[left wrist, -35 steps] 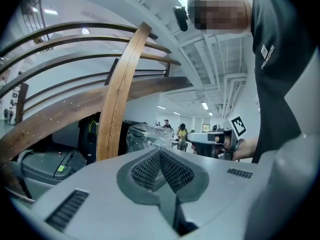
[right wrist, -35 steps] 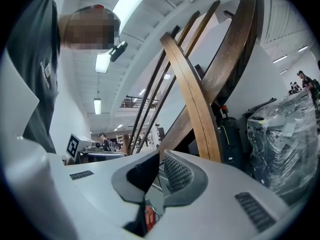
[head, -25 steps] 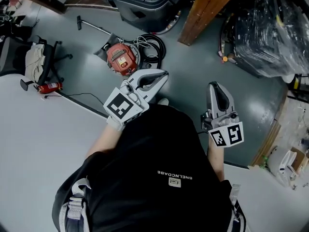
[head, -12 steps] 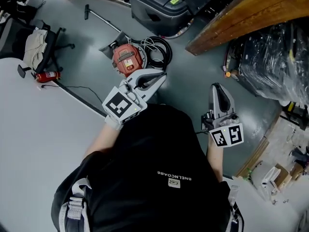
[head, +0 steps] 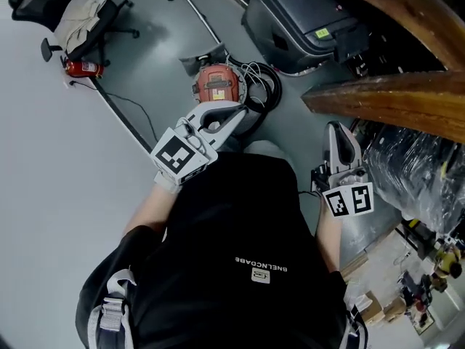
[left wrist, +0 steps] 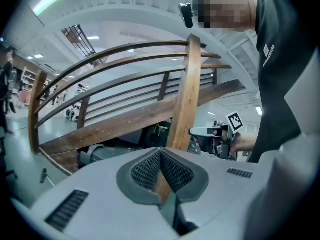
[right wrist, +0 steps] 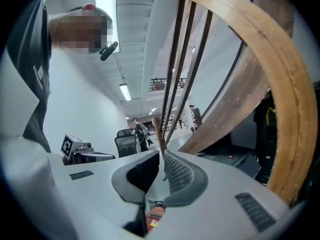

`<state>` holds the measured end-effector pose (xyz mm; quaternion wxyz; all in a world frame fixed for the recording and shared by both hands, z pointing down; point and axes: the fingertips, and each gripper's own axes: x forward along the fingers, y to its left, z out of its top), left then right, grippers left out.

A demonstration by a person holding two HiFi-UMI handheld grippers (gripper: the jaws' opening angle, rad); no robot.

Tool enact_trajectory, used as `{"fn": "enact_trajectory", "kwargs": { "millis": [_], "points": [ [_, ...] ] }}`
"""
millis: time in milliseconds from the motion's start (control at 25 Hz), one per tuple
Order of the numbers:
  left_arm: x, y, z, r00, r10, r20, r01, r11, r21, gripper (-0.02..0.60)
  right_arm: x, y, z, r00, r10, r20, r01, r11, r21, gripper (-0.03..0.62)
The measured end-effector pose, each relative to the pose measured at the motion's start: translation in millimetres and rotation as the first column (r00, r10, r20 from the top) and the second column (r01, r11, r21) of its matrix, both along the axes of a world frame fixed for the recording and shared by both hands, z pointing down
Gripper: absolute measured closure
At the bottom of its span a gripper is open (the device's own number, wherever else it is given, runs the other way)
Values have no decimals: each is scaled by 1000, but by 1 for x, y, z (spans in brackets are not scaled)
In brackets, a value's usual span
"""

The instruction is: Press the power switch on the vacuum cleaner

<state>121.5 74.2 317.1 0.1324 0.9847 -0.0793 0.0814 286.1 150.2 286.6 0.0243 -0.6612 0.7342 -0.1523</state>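
Note:
The red vacuum cleaner [head: 216, 86] lies on the grey floor ahead of the person, with a black hose [head: 266, 87] coiled at its right. My left gripper [head: 245, 110] is shut and empty, and in the head view its tips sit just below the vacuum. In the left gripper view that gripper [left wrist: 160, 151] looks out at a wooden railing, not at the vacuum. My right gripper [head: 338, 126] is held further right, also shut and empty. In its own view the right gripper [right wrist: 162, 155] has its pads together, and a small red thing [right wrist: 155, 217] shows low through the gap.
A big black case [head: 305, 20] stands beyond the vacuum. A curved wooden rail [head: 385, 97] crosses at the right above a plastic-wrapped bundle [head: 414, 173]. An office chair [head: 80, 9] and a red fire extinguisher [head: 81, 68] are at the far left. A cable [head: 123, 118] runs across the floor.
The head view has swung, so the vacuum now lies closer above the left gripper's tips and the wooden rail fills more of the right. Both grippers stay shut.

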Motion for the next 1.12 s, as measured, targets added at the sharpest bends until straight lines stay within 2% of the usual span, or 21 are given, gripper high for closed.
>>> {"fn": "enact_trajectory", "kwargs": {
  "millis": [80, 200, 360, 440, 640, 840, 1000, 1120],
  "points": [
    [-15, -16, 3, 997, -79, 13, 79, 997, -2, 566, -8, -30, 2, 996, -88, -17, 88, 996, -11, 543],
    [-31, -35, 7, 980, -196, 28, 197, 980, -3, 566, -17, -70, 7, 977, -211, -33, 210, 977, -20, 543],
    [-42, -48, 13, 945, -325, 41, 326, 946, -4, 566, -29, -108, 19, 937, -349, -6, 349, 937, -36, 543],
    [-51, -51, 16, 919, -391, 51, 391, 920, 1, 566, -41, -123, 30, 908, -418, 12, 418, 907, -55, 543],
    [-76, -56, 25, 845, -526, 100, 529, 849, -10, 566, -82, -154, 65, 812, -583, 42, 582, 801, -136, 543],
    [-109, -51, 33, 782, -613, 113, 620, 783, -39, 566, -135, -166, 115, 718, -695, 15, 671, 688, -276, 543],
    [-136, -45, 42, 752, -646, 132, 656, 753, -53, 566, -177, -167, 164, 637, -771, -21, 701, 590, -400, 543],
    [-153, -41, 53, 735, -660, 156, 674, 735, -72, 566, -202, -168, 208, 588, -808, -25, 699, 523, -488, 543]
  ]
}}
